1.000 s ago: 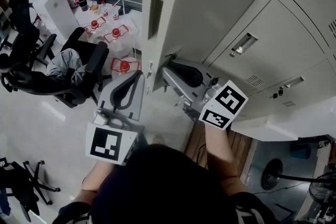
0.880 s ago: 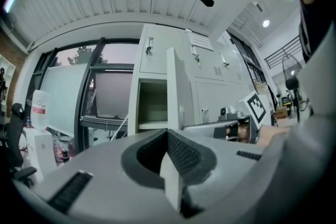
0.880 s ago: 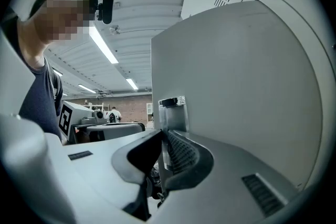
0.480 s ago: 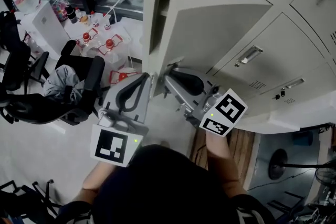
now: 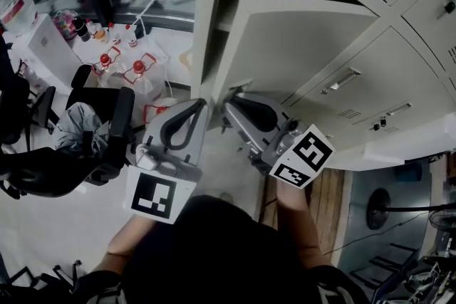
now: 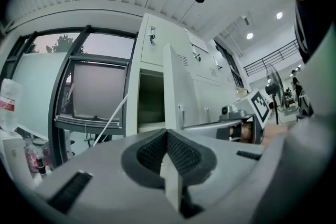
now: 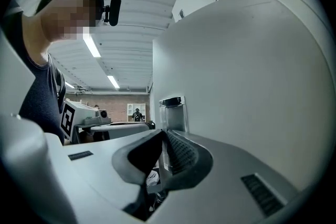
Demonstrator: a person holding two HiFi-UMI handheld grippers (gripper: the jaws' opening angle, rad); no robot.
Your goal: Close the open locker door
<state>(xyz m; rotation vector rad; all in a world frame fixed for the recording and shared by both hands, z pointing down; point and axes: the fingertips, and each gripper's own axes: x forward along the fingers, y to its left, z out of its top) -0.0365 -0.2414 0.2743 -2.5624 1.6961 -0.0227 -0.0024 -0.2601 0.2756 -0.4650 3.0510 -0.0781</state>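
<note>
The locker door (image 5: 299, 46) stood half open, not yet pushed; your right gripper (image 5: 229, 100) and left gripper (image 5: 200, 107) had their fingers clenched on nothing.

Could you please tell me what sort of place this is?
Probably the locker corner of a lab or workshop: a bank of grey metal lockers with one door open, red-capped bottles close by, and black office chairs on the floor.
</note>
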